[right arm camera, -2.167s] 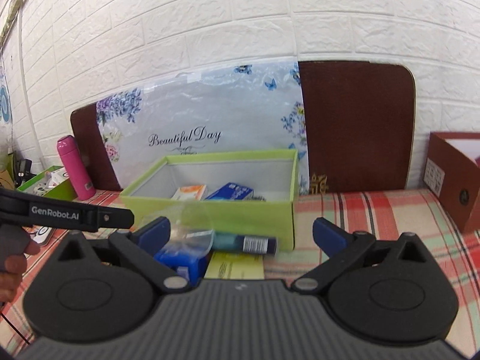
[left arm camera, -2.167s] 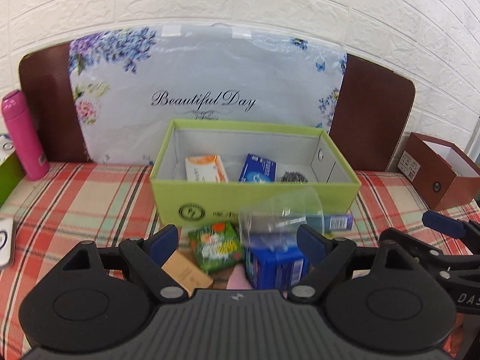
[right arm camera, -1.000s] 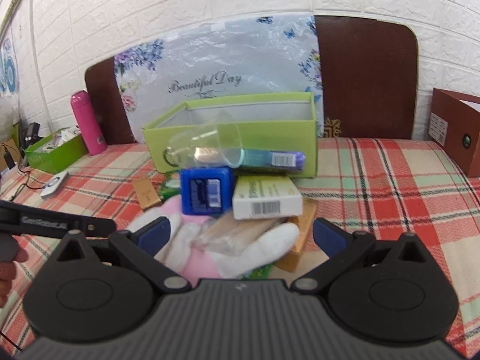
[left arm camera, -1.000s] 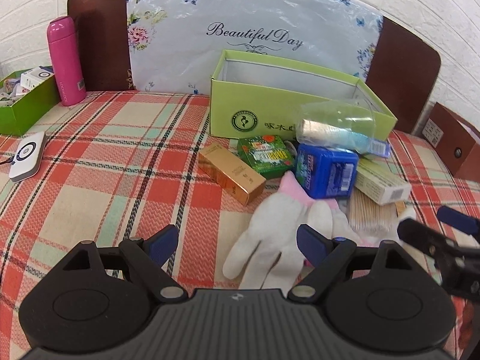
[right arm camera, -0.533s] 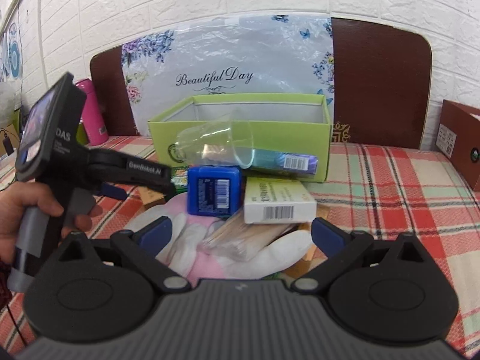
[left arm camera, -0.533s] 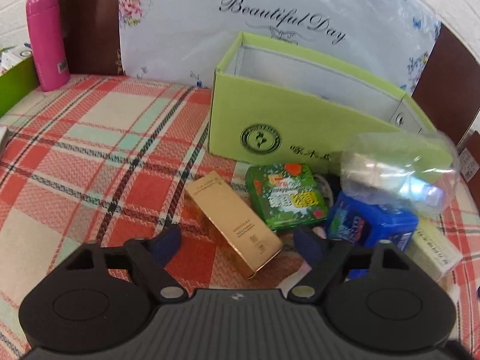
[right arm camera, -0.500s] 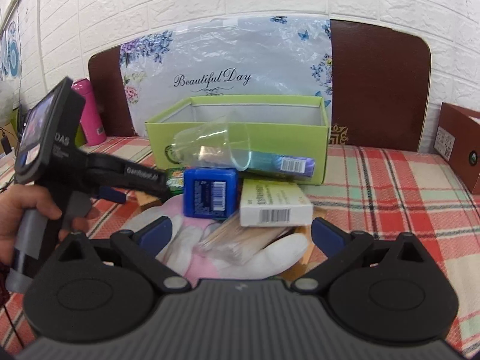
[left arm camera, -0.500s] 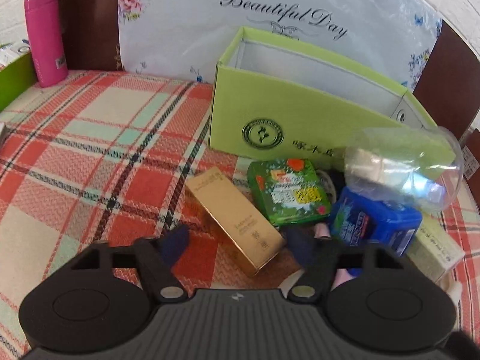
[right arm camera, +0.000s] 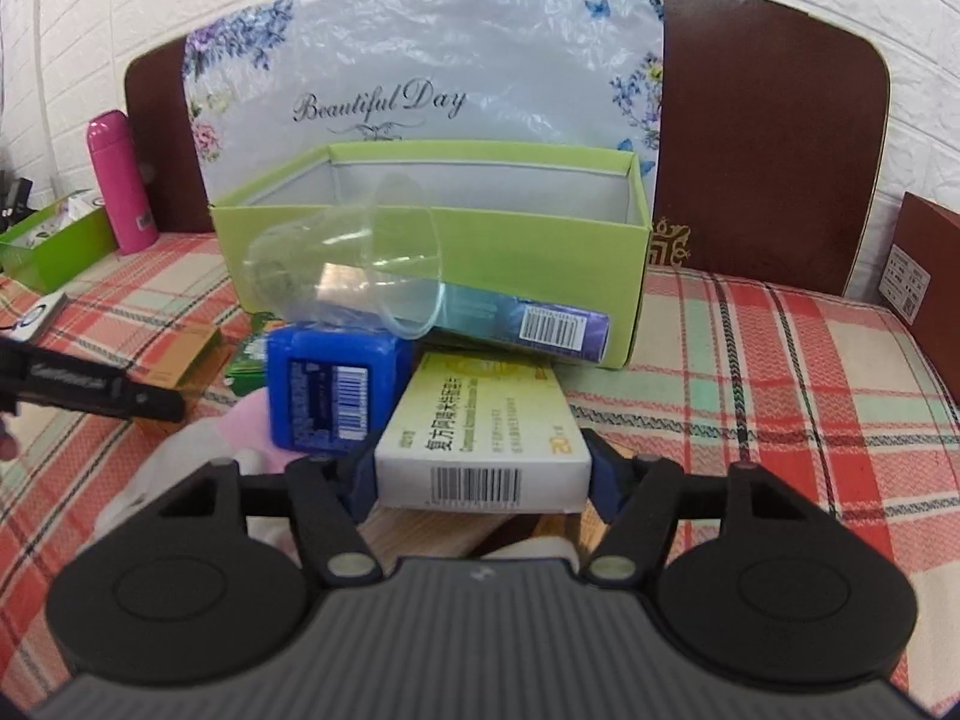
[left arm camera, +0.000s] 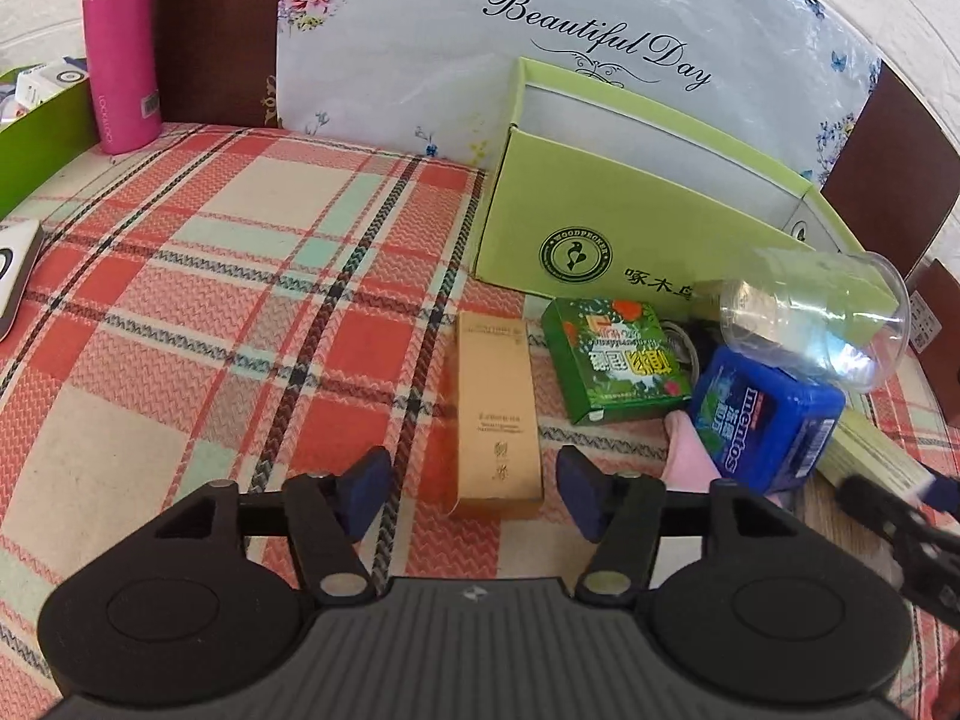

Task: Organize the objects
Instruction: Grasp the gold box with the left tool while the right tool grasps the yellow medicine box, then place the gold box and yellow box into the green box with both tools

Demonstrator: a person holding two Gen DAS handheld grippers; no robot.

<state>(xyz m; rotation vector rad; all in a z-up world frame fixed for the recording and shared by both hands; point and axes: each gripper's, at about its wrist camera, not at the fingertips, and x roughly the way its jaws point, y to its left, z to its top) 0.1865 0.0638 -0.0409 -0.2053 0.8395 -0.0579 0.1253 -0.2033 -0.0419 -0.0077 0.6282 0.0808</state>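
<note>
Both our grippers have dropped from above the green box [left arm camera: 630,222] to the pile before it. Our left gripper [left arm camera: 474,489] straddles the gold carton [left arm camera: 497,414], unclenched; our right gripper [right arm camera: 483,477] is closing around the white medicine box [right arm camera: 480,438], so we should square its pads before lifting.

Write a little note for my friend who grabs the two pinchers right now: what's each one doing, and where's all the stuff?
Left gripper: open around the gold box, not gripping yet.
Right gripper: jaws closing, pads against the white medicine box.
Pile before the green bin: blue Mentos tub, clear cup, green packet, glove.
Done: nothing from this pile. Left: lift both boxes into the bin, then the rest.
</note>
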